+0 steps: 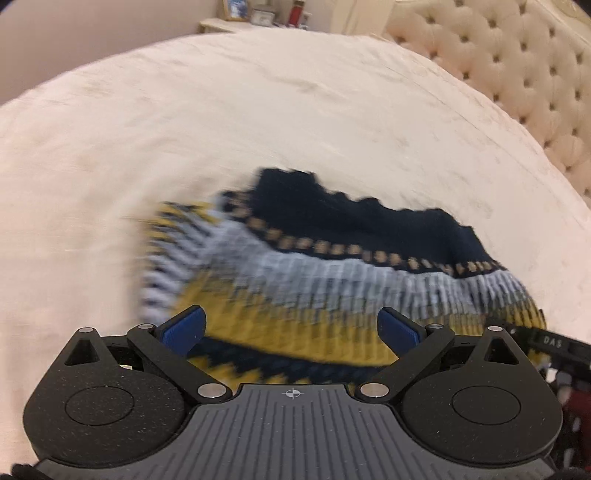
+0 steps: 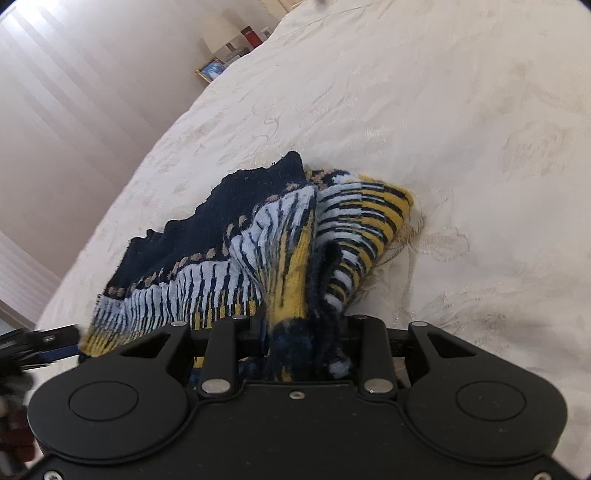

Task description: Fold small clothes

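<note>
A cream bedspread (image 2: 424, 110) with a faint embroidered pattern covers the bed, a tufted headboard (image 1: 517, 66) along 1 edge. Beyond the far edge stands a nightstand (image 1: 221, 25) with a framed picture (image 2: 211, 69). The knitted garment (image 2: 221, 236) lies bunched mid-bed. The right gripper (image 2: 306, 332) clenches a gathered fold of it; the left gripper (image 1: 291, 328) hangs released above it.
</note>
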Action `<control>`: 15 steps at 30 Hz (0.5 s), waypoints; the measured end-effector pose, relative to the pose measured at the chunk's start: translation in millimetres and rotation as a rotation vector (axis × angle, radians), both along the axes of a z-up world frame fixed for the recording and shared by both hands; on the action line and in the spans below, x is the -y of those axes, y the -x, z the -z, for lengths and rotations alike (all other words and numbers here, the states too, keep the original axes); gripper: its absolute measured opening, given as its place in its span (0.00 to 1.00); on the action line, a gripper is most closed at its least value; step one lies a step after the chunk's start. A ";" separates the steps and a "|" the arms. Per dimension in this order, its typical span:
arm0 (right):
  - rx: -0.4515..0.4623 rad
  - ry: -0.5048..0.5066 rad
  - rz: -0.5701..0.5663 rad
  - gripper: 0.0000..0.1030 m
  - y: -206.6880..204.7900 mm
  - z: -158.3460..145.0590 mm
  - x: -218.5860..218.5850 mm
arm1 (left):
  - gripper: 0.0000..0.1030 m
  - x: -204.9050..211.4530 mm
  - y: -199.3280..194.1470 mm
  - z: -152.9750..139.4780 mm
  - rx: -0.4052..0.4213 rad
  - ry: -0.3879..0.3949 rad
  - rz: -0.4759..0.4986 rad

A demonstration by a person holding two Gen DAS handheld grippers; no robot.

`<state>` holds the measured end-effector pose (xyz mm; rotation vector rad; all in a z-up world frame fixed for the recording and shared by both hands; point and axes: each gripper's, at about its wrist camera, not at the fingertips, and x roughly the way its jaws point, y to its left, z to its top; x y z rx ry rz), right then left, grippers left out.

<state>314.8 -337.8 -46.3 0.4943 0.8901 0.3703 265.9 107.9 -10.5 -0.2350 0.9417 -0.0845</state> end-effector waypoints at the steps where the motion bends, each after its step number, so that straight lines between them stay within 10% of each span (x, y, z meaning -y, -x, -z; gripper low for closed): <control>1: -0.004 0.021 0.008 0.39 1.1 -5.4 -3.6 | 0.97 -6.8 -0.6 -5.3 -0.006 -0.012 -0.009; 15: 0.085 0.204 -0.073 0.34 17.0 -93.7 -101.1 | 0.97 -67.4 8.4 4.5 -0.009 0.101 -0.032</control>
